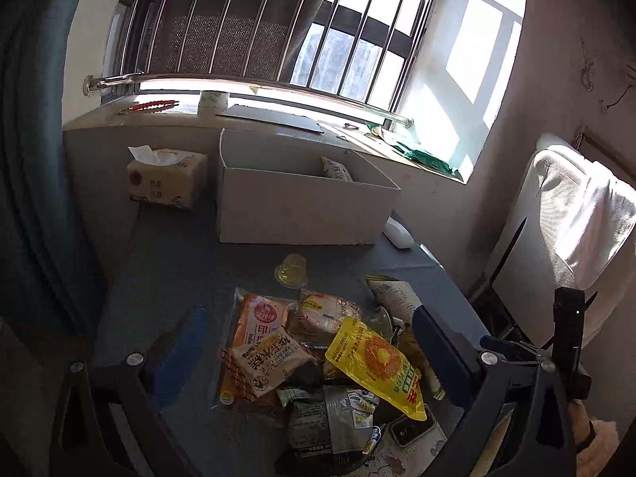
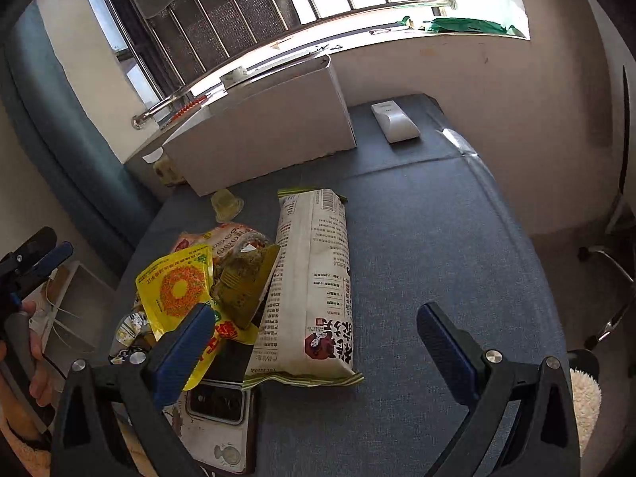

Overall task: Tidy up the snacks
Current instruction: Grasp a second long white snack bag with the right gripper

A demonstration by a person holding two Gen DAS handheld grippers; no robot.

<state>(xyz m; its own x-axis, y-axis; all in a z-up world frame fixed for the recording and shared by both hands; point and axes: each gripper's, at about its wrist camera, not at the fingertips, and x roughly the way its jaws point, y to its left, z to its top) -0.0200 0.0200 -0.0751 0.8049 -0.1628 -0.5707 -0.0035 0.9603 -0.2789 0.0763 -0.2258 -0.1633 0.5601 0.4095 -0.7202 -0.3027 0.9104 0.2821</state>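
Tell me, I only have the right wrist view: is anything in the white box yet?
Observer: Yes. The left wrist view looks over the rim of the white box and shows one pale snack packet standing inside, near the far right corner.
Operator: What is hidden left of the box?
Observer: A tissue pack stands there, a tissue sticking out of its top.
Operator: Is the left gripper holding anything?
Observer: No. The left gripper is open above the snack pile, with the yellow pouch between its fingers but not pinched.
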